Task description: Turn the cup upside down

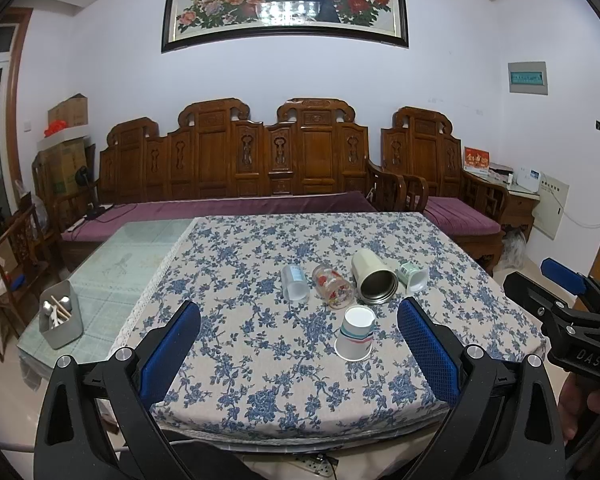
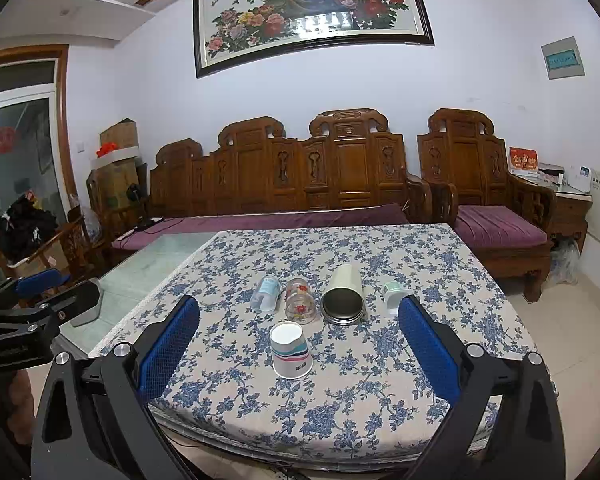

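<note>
A white paper cup with pink, teal and dark stripes [image 2: 291, 354] is standing mouth-down on the blue-flowered tablecloth [image 2: 380, 400], nearer the table's front edge than the others, which suggests its flip is already done. Behind it a clear plastic cup [image 2: 265, 294], a glass with red flowers [image 2: 299, 300], a cream steel-lined tumbler [image 2: 343, 296] and a small white-and-green cup [image 2: 394, 298] are lying on their sides in a row, likely awaiting turns. The left gripper [image 1: 299, 354] and right gripper [image 2: 299, 354] are hanging spread wide and empty, well short of the cups.
</note>
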`<action>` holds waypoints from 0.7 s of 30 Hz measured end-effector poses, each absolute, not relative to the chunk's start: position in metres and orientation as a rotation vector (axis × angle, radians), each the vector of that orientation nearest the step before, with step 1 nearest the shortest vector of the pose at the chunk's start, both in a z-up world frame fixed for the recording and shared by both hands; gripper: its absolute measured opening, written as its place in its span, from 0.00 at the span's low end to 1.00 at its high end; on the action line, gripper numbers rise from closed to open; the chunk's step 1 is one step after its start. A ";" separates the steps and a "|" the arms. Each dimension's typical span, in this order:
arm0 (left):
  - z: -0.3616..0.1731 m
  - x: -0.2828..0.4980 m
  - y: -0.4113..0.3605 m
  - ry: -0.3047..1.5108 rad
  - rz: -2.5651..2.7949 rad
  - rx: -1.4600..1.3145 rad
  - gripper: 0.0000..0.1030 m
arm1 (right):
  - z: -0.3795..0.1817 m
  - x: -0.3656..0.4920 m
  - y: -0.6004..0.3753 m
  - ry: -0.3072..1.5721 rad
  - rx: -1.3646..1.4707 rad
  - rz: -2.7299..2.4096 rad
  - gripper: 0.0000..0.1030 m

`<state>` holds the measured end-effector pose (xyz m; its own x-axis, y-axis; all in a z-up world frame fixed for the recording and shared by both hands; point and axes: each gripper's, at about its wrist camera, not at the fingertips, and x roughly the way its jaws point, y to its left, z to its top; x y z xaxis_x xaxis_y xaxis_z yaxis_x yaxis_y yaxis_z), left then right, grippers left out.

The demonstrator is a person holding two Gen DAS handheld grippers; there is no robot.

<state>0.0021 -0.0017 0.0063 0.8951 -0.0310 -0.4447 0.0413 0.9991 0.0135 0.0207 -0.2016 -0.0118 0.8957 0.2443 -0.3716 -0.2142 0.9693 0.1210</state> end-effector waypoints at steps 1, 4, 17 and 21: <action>0.006 0.002 -0.002 0.460 -0.038 0.024 0.92 | -0.012 0.022 -0.201 0.395 0.078 0.237 0.97; 0.006 0.002 -0.002 0.460 -0.038 0.023 0.92 | -0.012 0.022 -0.201 0.395 0.078 0.237 0.97; 0.007 0.002 -0.003 0.459 -0.037 0.023 0.92 | -0.013 0.022 -0.202 0.394 0.079 0.238 0.97; 0.007 0.002 -0.003 0.459 -0.037 0.023 0.92 | -0.012 0.021 -0.201 0.394 0.080 0.237 0.97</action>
<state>0.0018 -0.0030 0.0070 0.8957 -0.0307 -0.4436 0.0409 0.9991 0.0136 0.0211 -0.2013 -0.0120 0.8960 0.2440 -0.3709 -0.2132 0.9693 0.1227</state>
